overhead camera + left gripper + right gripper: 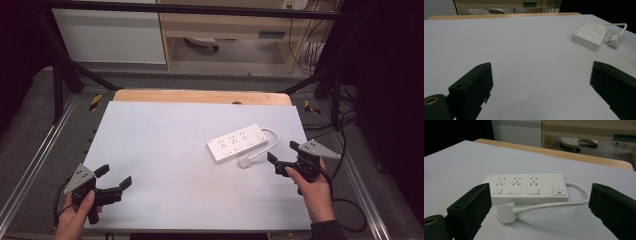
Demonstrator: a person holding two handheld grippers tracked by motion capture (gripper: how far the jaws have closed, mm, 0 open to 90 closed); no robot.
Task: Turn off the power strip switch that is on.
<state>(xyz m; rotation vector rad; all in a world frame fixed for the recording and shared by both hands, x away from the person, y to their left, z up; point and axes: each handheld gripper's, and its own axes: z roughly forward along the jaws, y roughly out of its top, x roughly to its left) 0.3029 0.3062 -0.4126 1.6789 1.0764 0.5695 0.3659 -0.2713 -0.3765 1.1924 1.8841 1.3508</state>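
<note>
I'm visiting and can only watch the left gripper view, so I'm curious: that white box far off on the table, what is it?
Observer: A power strip with three socket sets and a switch at one end, seen in the right gripper view.
Operator: Is its plug in anything?
Observer: No, the plug lies loose on the table, in front of the strip.
Operator: Where's the other gripper?
Observer: The right gripper is held just beside the plug in the high view, jaws open.
Operator: And mine?
Observer: The left gripper sits open near the table's front left corner, far from the strip.
</note>
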